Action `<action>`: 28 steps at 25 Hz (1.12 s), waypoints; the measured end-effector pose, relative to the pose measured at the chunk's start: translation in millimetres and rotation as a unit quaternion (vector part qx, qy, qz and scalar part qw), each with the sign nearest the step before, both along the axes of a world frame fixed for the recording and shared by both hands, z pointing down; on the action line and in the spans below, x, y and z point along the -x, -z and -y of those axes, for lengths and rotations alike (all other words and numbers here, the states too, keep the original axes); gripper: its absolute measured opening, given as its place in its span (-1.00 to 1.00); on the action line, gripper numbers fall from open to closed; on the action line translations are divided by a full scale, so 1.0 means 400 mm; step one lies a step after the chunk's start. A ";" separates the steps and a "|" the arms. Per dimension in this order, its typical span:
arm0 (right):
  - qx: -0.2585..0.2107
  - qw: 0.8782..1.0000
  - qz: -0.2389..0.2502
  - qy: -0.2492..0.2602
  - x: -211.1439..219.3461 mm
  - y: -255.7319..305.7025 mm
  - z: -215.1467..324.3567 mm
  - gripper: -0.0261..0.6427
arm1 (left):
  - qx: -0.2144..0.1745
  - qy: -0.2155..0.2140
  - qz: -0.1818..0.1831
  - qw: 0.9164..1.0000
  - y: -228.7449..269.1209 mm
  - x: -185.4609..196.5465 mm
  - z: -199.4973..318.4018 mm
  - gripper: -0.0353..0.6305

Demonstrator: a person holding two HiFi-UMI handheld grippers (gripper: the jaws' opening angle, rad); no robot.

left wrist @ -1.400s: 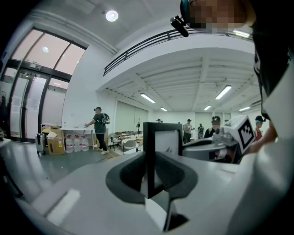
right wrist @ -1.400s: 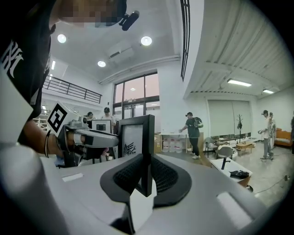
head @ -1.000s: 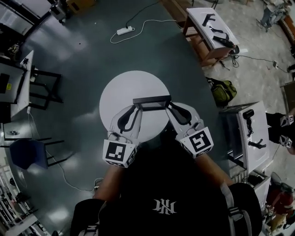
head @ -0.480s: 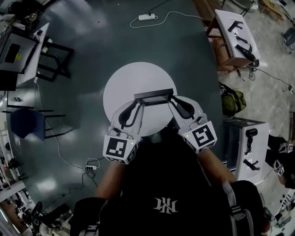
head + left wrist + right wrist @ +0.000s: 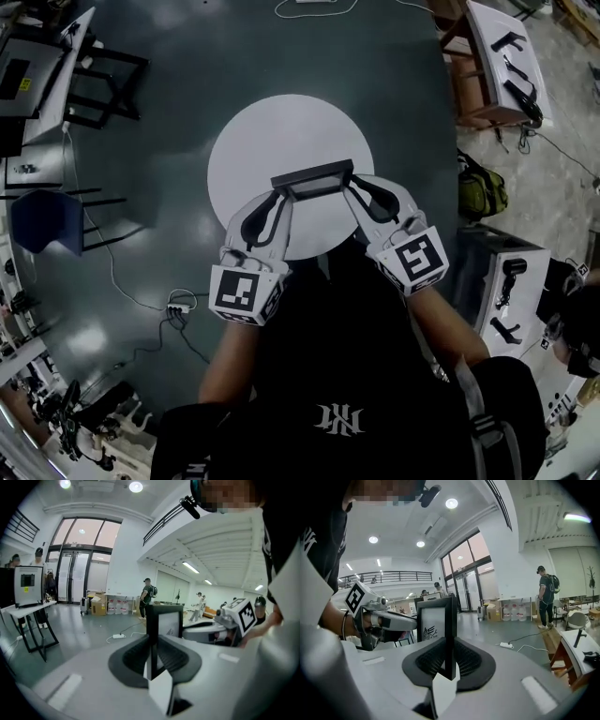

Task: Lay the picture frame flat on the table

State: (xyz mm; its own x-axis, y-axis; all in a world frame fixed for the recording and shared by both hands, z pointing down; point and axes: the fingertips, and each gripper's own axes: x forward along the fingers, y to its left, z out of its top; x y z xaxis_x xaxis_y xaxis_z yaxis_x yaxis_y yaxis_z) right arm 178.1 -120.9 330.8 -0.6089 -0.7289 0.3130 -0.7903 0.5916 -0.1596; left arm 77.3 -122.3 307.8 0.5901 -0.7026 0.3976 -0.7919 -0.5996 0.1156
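Note:
A black picture frame stands upright on its edge over the round white table, seen from above as a thin dark bar. My left gripper is shut on its left end and my right gripper is shut on its right end. In the left gripper view the frame rises between the jaws of the left gripper, with the right gripper beyond it. The right gripper view shows the frame, with a small drawing in it, pinched by the right gripper. Whether the frame touches the table is hidden.
A blue chair and a dark desk stand at the left. A bench with tools, a green bag and a white cabinet are at the right. A power strip lies on the floor.
The head camera has shifted, so the room slides across the picture. Both grippers keep the same hold on the upright frame over the table.

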 end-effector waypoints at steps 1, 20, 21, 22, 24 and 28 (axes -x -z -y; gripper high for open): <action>0.007 1.000 -0.002 0.001 0.008 -0.018 0.004 -0.78 | 0.004 0.000 -0.001 1.000 -0.020 0.009 0.004 -0.73; 0.131 0.991 0.003 -0.009 0.112 -0.406 0.054 -0.78 | 0.116 -0.010 -0.002 0.993 -0.414 0.113 0.079 -0.74; 0.134 0.991 0.004 -0.008 0.116 -0.423 0.055 -0.78 | 0.118 -0.009 -0.001 0.993 -0.431 0.117 0.083 -0.74; 0.137 0.991 0.005 -0.007 0.120 -0.439 0.057 -0.78 | 0.120 -0.009 0.001 0.993 -0.446 0.120 0.089 -0.74; 0.144 0.990 0.005 -0.007 0.128 -0.466 0.065 -0.78 | 0.124 -0.007 0.000 0.992 -0.473 0.127 0.104 -0.74; 0.150 0.989 0.009 -0.010 0.151 -0.504 0.080 -0.78 | 0.131 0.000 -0.004 0.991 -0.514 0.149 0.128 -0.74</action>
